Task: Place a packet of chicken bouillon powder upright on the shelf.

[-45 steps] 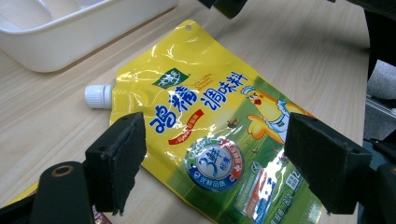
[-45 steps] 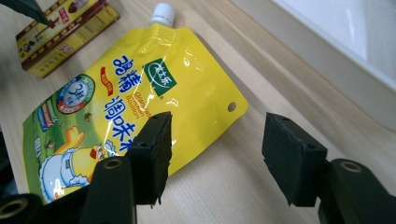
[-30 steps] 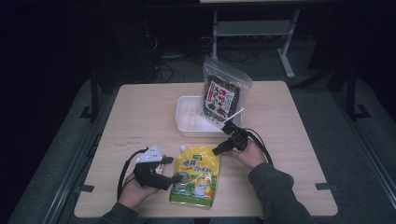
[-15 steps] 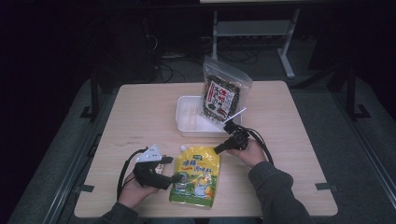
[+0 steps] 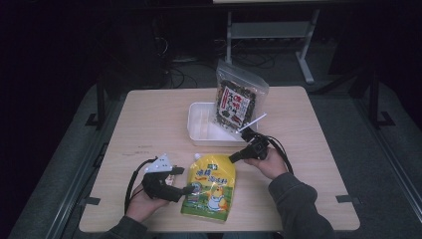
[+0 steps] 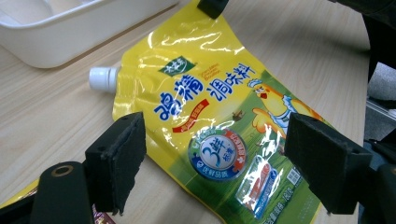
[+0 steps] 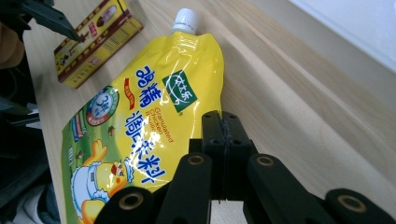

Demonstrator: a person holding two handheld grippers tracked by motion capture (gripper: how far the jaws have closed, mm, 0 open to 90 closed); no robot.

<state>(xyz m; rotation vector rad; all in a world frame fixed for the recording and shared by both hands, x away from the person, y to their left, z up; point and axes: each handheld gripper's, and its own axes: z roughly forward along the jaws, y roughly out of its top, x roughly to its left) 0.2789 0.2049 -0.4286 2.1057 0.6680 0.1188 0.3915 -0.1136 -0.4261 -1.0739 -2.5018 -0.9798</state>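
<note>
A yellow spouted pouch printed with a cartoon chicken lies flat on the table near the front edge, its white cap toward the tray. My right gripper reaches the pouch's upper right corner. In the right gripper view its jaws are pressed together over the edge of the pouch. My left gripper rests at the pouch's left side. In the left gripper view it stands open, its pads spread wide either side of the pouch without touching it.
A white plastic tray sits behind the pouch at mid-table. A dark bag of dried food leans in its right end. A small yellow and brown box lies by the left hand. Both forearms come in from the table's front edge.
The right gripper has shifted slightly at the pouch's upper right corner. The left hand and the pouch have kept their places.
</note>
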